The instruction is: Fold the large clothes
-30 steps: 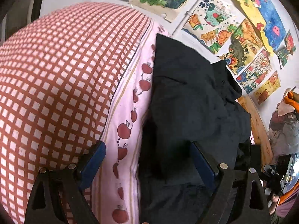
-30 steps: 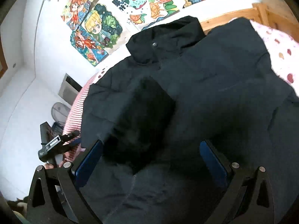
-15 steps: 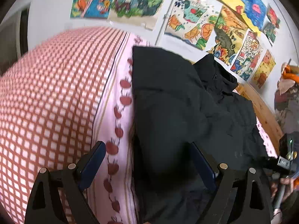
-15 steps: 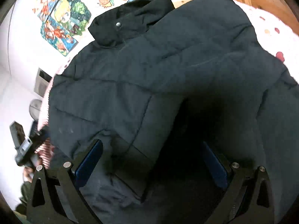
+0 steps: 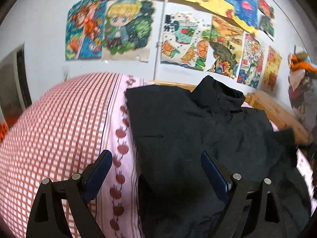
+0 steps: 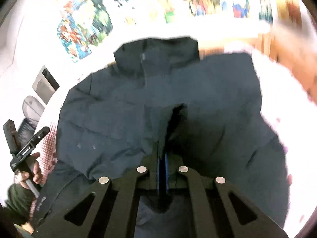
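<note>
A large black jacket (image 5: 198, 138) lies spread on the bed, collar (image 5: 218, 97) toward the wall. My left gripper (image 5: 155, 154) is open above the jacket's left edge and the pink sheet, with nothing between its fingers. In the right wrist view the jacket (image 6: 118, 109) fills the frame. My right gripper (image 6: 162, 168) is shut, its blue pads pinching a raised ridge of jacket fabric near the front middle. A hand (image 6: 35, 170) at the far left holds the other gripper.
A red-and-white checked quilt (image 5: 59, 129) bulges on the left, beside a pink sheet with apple prints (image 5: 118, 138). A wooden bed frame (image 5: 277, 115) runs along the wall, which is covered with colourful drawings (image 5: 128, 29). A pile of clothes (image 5: 303, 91) sits at the right.
The right gripper's jaws went from wide open over the jacket to shut on a fold of it. The left gripper rose and rolled level, bringing more of the wall into view.
</note>
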